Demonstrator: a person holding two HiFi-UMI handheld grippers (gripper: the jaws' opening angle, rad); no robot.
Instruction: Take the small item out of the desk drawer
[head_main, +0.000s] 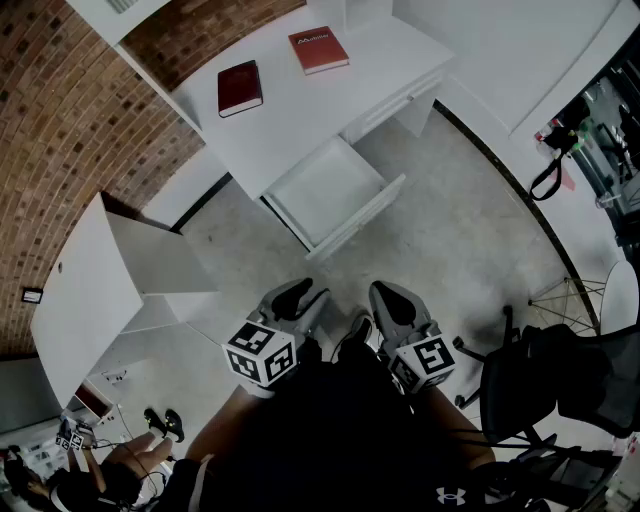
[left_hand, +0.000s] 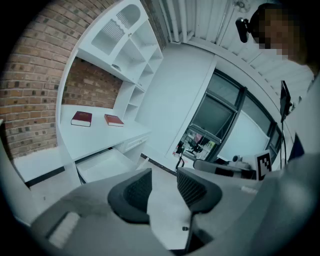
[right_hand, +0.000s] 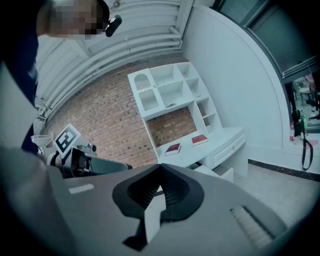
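The desk drawer (head_main: 322, 188) stands pulled out toward the near right, its long axis along the surface's (head_main: 290, 110) front edge. No small item shows inside it, so the item's place and heading cannot be told. Well short of the drawer, the left hand-held gripper (head_main: 295, 297) gapes empty and the right hand-held gripper (head_main: 395, 300) is closed on nothing, so a blind reach could knock the drawer front.

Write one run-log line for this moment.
drawer: open | left gripper: open, empty | right gripper: shut, empty | both far from desk

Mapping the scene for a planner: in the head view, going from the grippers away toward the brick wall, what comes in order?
open drawer → dark red book → red book
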